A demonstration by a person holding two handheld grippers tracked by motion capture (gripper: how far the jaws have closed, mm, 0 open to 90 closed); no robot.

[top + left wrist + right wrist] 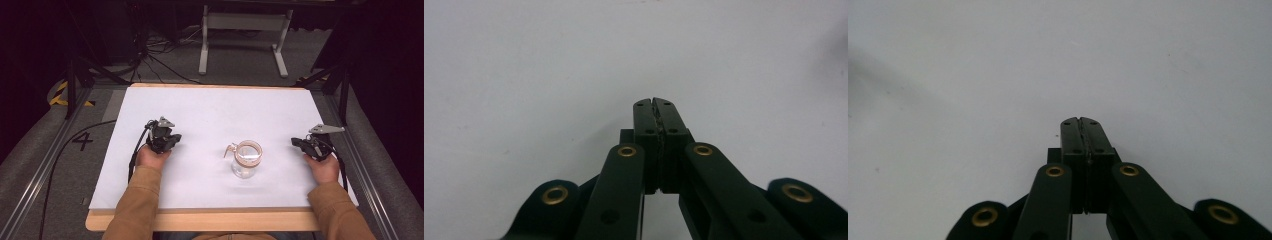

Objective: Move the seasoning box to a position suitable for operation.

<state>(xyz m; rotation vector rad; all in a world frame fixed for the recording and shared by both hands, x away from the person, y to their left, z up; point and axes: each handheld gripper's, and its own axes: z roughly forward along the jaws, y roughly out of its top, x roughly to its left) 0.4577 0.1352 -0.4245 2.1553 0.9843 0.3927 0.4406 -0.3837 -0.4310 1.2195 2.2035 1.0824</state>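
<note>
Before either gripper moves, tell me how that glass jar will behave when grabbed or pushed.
The jar looks like clear glass, so probably rigid, smooth, apt to slip between hard jaws, and breakable if dropped. It stands upright on the white table cover, with what seems an open clasp at its rim; a low push would likely slide it, a high one might tip it.

Forearms (137, 210) cut off at the bottom edge — small piece (230, 149) beside the glass jar (247, 159) too tiny to identify.
</note>
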